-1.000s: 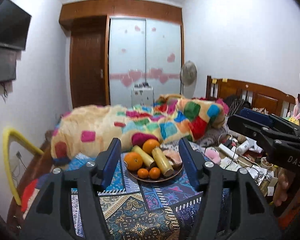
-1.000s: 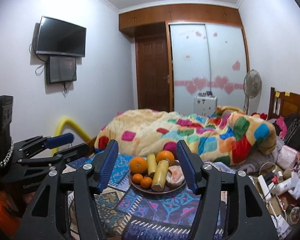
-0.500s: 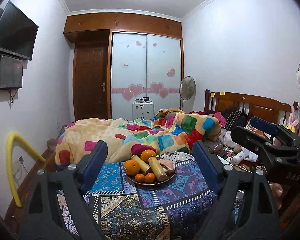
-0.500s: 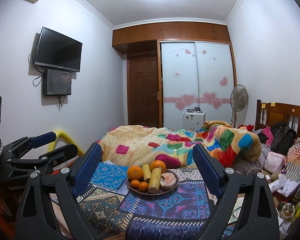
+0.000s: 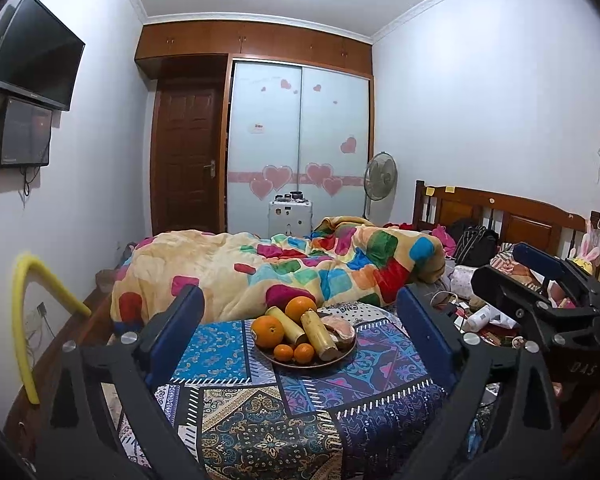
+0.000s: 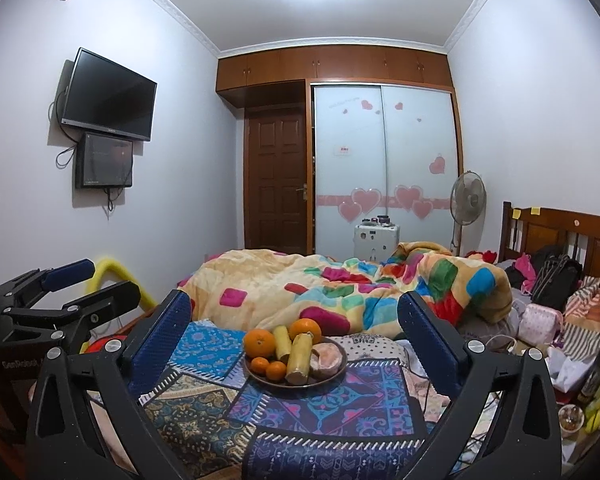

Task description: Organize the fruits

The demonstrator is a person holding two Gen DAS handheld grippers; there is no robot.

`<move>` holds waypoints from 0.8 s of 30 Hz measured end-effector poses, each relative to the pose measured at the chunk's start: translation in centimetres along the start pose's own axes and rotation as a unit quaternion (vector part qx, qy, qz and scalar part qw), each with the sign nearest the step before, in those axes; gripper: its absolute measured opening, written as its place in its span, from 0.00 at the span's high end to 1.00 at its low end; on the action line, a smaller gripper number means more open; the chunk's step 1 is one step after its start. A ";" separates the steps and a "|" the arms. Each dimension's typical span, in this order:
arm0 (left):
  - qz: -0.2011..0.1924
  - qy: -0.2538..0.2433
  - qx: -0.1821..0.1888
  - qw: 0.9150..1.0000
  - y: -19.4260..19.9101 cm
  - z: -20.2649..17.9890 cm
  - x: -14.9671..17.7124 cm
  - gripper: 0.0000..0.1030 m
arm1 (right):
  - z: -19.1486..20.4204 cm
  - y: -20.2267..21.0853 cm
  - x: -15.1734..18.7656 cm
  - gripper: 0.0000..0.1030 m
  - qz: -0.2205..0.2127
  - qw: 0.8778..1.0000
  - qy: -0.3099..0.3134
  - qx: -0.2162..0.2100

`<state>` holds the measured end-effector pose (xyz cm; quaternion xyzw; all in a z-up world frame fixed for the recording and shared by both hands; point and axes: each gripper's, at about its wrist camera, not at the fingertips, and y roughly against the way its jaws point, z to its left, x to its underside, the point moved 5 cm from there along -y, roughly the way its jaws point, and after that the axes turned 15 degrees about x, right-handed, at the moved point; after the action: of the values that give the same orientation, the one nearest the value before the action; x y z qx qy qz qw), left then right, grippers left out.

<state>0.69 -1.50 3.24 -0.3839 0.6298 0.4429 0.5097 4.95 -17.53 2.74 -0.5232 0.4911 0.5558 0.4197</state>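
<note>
A brown plate (image 5: 342,356) (image 6: 338,374) sits on a patterned cloth on the bed. It holds two large oranges (image 5: 267,331) (image 6: 259,343), two small tangerines (image 5: 304,353) (image 6: 276,371), two yellow sugarcane pieces (image 5: 319,335) (image 6: 299,359) and a pinkish fruit piece (image 5: 340,330) (image 6: 326,356). My left gripper (image 5: 298,340) is open wide and empty, well short of the plate. My right gripper (image 6: 294,346) is open wide and empty, also short of the plate. Each gripper shows in the other's view, the right one at the right edge (image 5: 540,292) and the left one at the left edge (image 6: 64,292).
A patchwork quilt (image 5: 300,268) is heaped behind the plate. Bags, bottles and clutter (image 6: 560,320) lie by the wooden headboard (image 5: 520,220) on the right. A yellow foam tube (image 5: 32,304) stands at the left wall. A fan (image 6: 468,200) and a wardrobe (image 6: 384,168) stand at the back.
Both grippers have opened wider and pulled back and up from the plate, so the plate looks smaller and more of the room shows.
</note>
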 end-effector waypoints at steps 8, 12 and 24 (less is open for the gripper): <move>0.000 0.000 0.000 1.000 -0.1 0.0 -0.1 0.03 | -0.1 0.0 -0.1 0.00 0.000 1.000 -0.002 -0.001; 0.000 0.002 -0.001 1.000 -0.1 0.1 -0.1 0.02 | 0.0 -0.1 -0.1 0.00 0.000 1.000 -0.002 -0.001; 0.001 -0.002 -0.001 1.000 -0.3 0.1 0.2 0.00 | 0.0 0.0 -0.1 0.00 0.002 1.000 -0.004 -0.001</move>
<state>0.93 -1.49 2.98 -0.3831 0.6291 0.4443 0.5101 5.02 -17.54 2.87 -0.5205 0.4903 0.5590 0.4197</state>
